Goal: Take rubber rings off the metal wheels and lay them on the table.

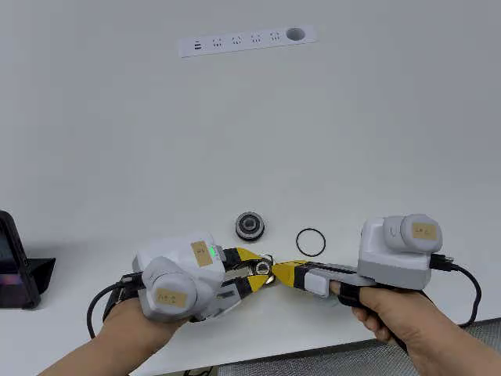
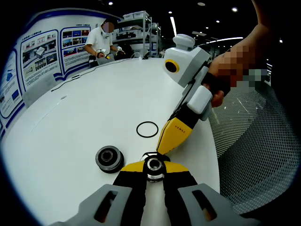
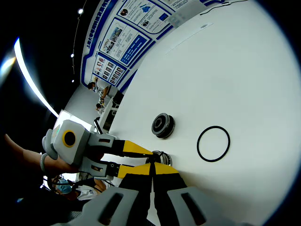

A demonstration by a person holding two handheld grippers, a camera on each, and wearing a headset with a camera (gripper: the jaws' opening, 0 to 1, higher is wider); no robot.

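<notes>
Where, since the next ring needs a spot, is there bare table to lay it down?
The wide stretch between the power strip and the loose wheel is bare, as is the table right of the rubber ring. It is crowded at the front, where the left gripper and right gripper meet on the held wheel.

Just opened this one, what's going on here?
A person works two handheld tools over a white table. The left tool is shut on a small metal wheel. The right tool, jaws together, has its tip against that wheel's rim; whether it has pinched the ring is unclear. One rubber ring lies loose on the table. A second wheel sits near it, apparently with its dark ring on.
</notes>
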